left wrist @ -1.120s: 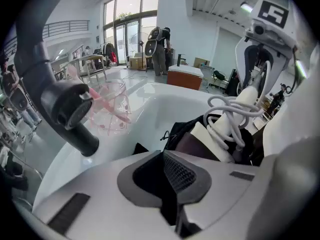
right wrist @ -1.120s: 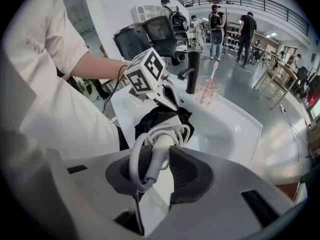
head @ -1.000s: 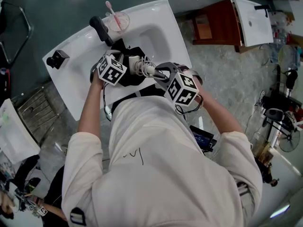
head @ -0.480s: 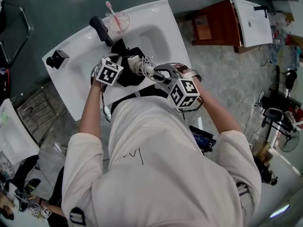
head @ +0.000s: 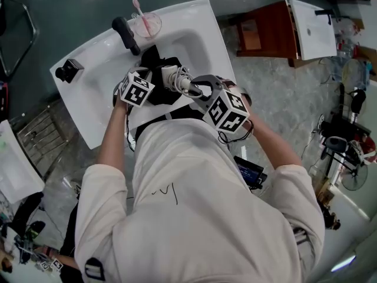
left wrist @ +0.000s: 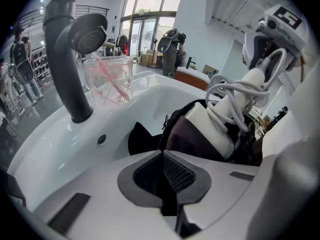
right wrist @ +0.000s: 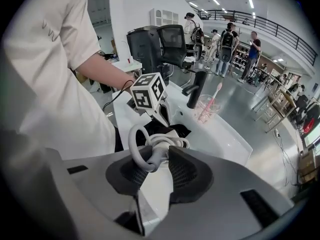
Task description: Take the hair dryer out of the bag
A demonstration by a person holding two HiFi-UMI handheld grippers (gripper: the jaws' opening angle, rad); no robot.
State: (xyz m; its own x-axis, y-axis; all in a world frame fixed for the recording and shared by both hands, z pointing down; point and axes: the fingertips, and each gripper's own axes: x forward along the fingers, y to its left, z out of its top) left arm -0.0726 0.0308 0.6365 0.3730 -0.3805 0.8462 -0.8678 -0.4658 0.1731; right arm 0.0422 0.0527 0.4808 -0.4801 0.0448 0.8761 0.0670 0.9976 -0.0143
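Head view: right tool [head: 197, 89] grips the white hair dryer [head: 175, 78] by its corded handle over the front edge of the sink [head: 197, 37], barely shifted from a second ago, its body still in the black bag [head: 154, 61] inside the sink. Left tool [head: 150, 87], pinched shut on the bag's edge, has rolled slightly.

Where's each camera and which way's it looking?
Head view: on the person's head, looking steeply down at the sink; arms, left gripper, right gripper show.
Left gripper view: on the left gripper, facing the faucet; its fingers show.
Right gripper view: on the right gripper, facing the person's left arm; its fingers show.
Gripper views share the hair dryer.
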